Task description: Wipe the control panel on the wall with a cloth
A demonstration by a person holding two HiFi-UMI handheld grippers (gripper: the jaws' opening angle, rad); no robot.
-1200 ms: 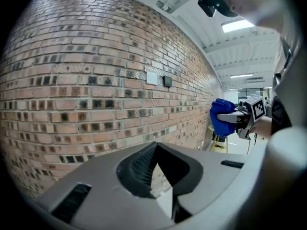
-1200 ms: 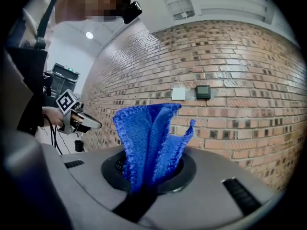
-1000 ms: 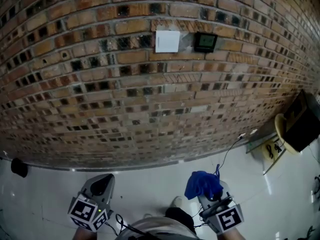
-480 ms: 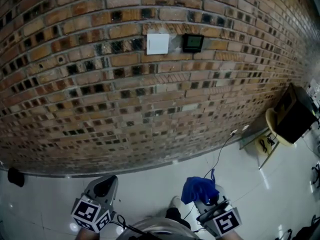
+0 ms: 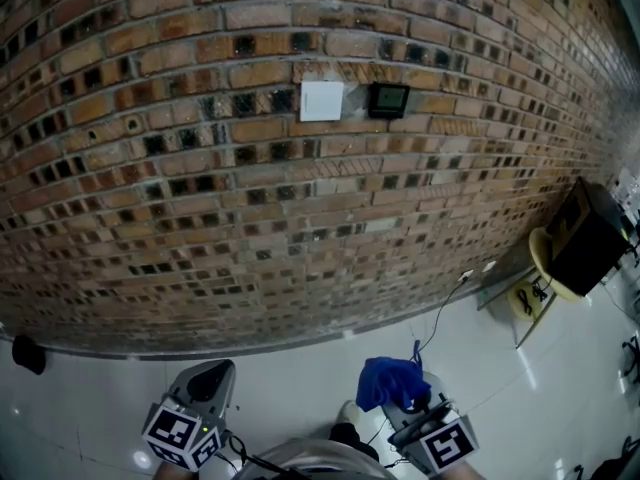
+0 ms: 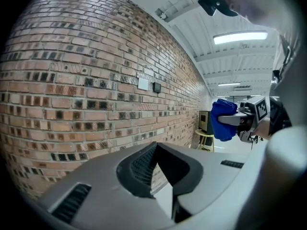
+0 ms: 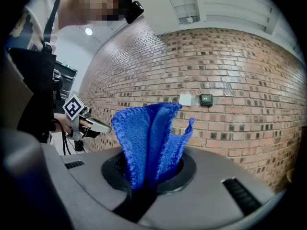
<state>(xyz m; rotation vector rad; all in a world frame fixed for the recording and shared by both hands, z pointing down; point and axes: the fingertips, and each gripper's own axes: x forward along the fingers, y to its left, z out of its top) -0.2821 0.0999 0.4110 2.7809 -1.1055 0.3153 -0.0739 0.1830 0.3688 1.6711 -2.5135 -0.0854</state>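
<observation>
A blue cloth (image 7: 148, 138) is pinched in the right gripper (image 7: 144, 178), well below the control panel (image 5: 388, 99), with its folds standing loose above the jaws. The left gripper (image 6: 162, 176) is seen equally far below the panel, jaws pressed together on nothing. The panel is mounted high on the brick wall (image 5: 200, 198), just right of a white plate (image 5: 321, 100). The cloth could be snagged on rough brick and dragged loose, or the plate wiped by mistake.

brick wall (image 5: 200, 188): white plate (image 5: 321, 100) just beside dark control panel (image 5: 388, 99), 12 o'clock | glossy white floor (image 5: 300, 373): black lump (image 5: 28, 353) 8 o'clock; cord (image 5: 443, 308), yellow stool (image 5: 543, 258) 4 o'clock
</observation>
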